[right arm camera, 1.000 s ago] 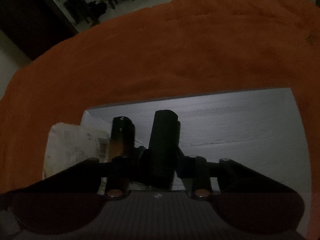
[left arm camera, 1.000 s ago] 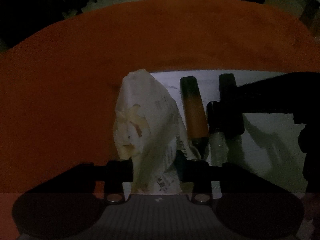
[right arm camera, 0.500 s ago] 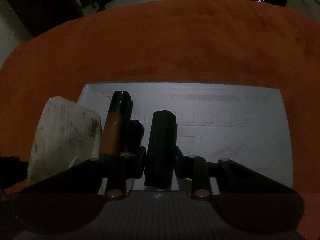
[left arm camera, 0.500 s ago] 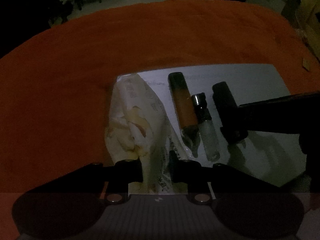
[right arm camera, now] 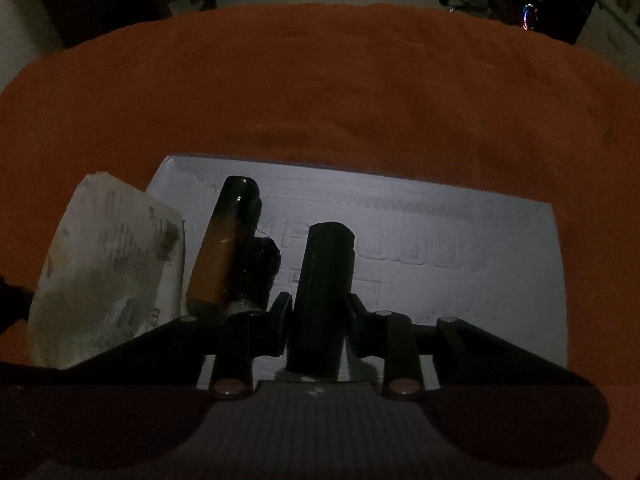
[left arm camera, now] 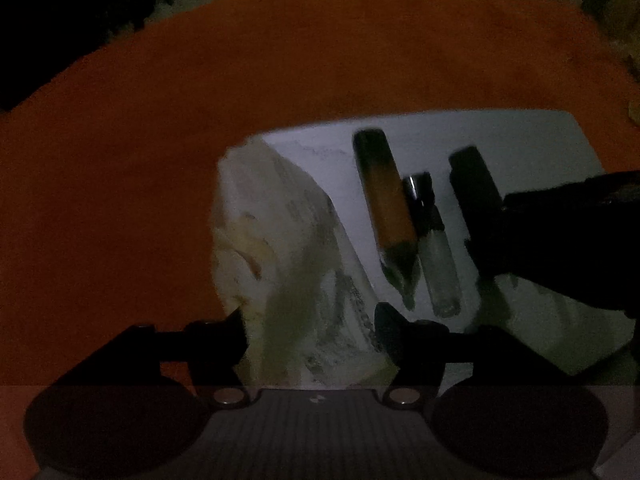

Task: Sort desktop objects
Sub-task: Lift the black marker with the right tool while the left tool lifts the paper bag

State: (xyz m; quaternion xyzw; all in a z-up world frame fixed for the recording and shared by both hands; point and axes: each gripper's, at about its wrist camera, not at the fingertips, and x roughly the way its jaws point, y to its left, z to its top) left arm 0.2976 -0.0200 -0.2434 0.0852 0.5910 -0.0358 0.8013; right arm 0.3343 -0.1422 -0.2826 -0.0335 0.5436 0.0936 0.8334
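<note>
Dim light over a fuzzy orange cloth [left arm camera: 160,168] covering the counter. On top, a flat white sheet [left arm camera: 500,140], rectangular, faintly printed or embossed with lettering in the right wrist view.

Far left, overlapping the sheet's left edge: crumpled wrapper [left arm camera: 276,240], pale, creased, thin paper with dark print and yellowish patches. Left gripper [left arm camera: 310,326] straddling its near end, jaws just been opening, now partly spread with the wrapper between them; cannot tell whether the pads touch it.

Next along, lying on the sheet: amber tube [left arm camera: 386,200], rounded, glossy, dark at both ends, orange-brown in the middle. Touching its right side, small clear vial [left arm camera: 438,264], glassy cylinder with a dark cap; contents not readable.

Then black cylinder [right arm camera: 324,292], matte, blunt-ended, clamped narrow between the right gripper [right arm camera: 318,330] pads, far end pointing away over the sheet. From the left wrist view, same cylinder crossed by the dark right gripper body.
</note>
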